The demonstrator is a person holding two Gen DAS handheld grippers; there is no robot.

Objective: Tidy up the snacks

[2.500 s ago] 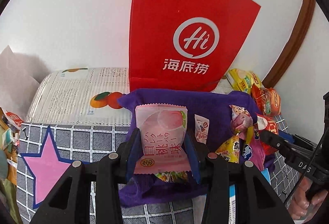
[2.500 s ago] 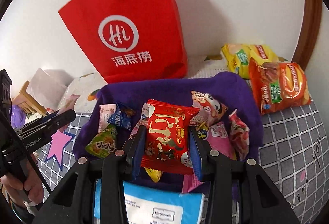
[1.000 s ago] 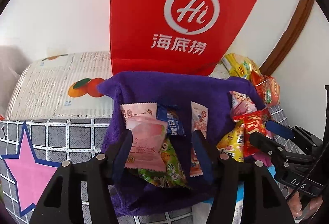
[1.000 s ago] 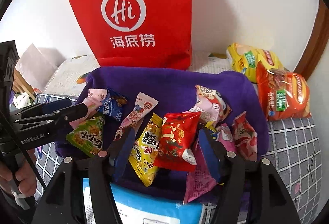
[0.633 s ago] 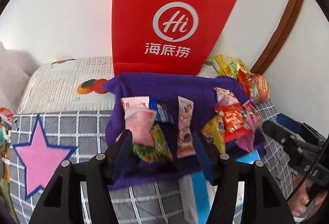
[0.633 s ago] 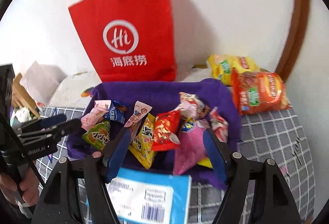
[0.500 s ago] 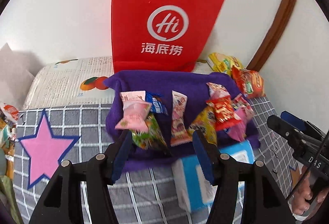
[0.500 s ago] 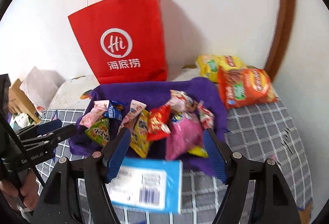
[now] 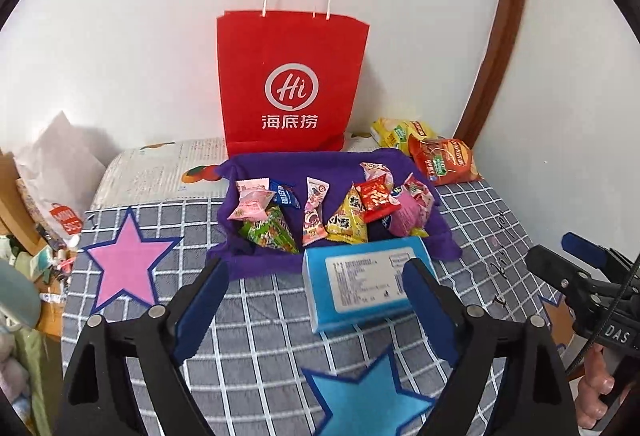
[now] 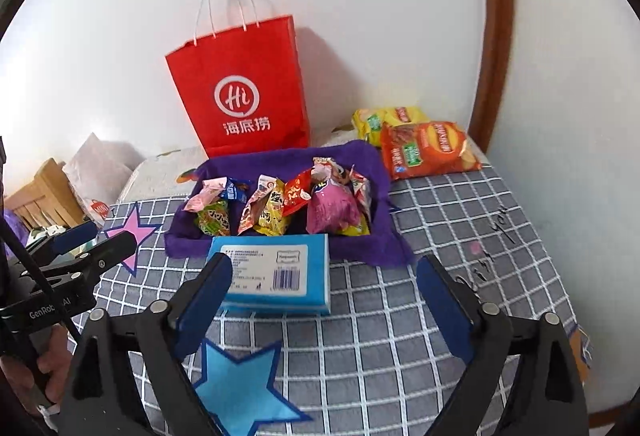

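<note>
Left of the purple cloth tray (image 9: 336, 164), the left gripper (image 9: 316, 300) hangs spread and empty, its jaws just having opened. Inside the tray, a row of small foil snack packets (image 9: 332, 208) leans upright; a blue cardboard box (image 9: 360, 284) touches its front edge. The right gripper (image 10: 324, 300) is likewise spread, just opened, holding nothing. The propped packets could topple if the soft tray is nudged.

At the bottom of the frame the right gripper (image 10: 324, 300) has just been opening, its jaws wide with nothing between them. Above it, mid-frame, a blue box (image 10: 276, 272) lies just before a purple cloth (image 10: 360, 164) piled with snack packets (image 10: 280, 208). A red bag (image 10: 244, 92) stands behind, upper centre.
</note>
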